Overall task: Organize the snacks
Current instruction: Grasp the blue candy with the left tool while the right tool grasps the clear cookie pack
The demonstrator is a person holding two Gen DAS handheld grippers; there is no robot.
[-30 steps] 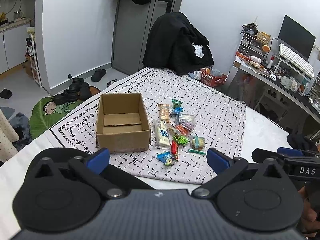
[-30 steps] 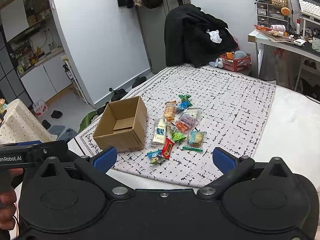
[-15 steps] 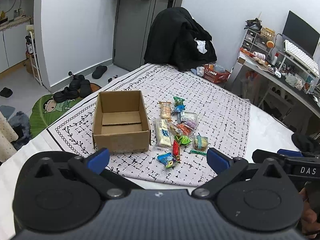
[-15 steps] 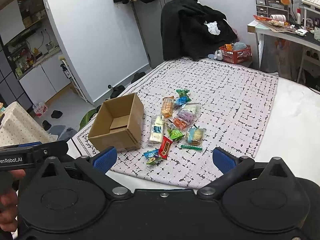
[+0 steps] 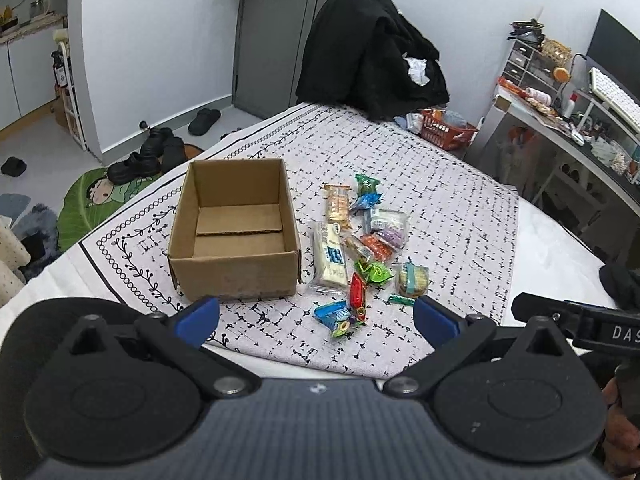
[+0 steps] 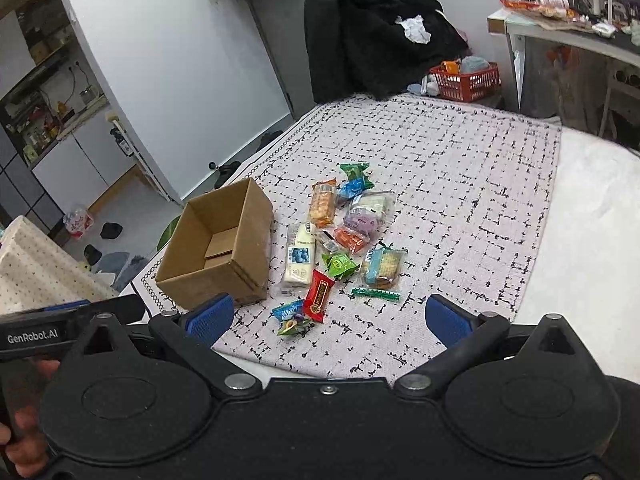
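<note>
Both my claws hang wide and empty short of the snacks point(image 5: 356, 248) — the left gripper point(image 5: 316, 316) faces the cardboard box point(image 5: 236, 232), the right gripper point(image 6: 328, 316) sits nearer the red packet point(image 6: 319, 295), lying lengthwise away from me.

Open, empty cardboard box point(image 5: 236, 236) on the patterned cloth, wrapped snacks point(image 5: 360, 248) (loosely scattered) just beside

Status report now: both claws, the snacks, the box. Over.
Left claw open, empty. Right claw open, empty. Snacks loose on the cloth beside the box; box empty. Nothing in the way.
</note>
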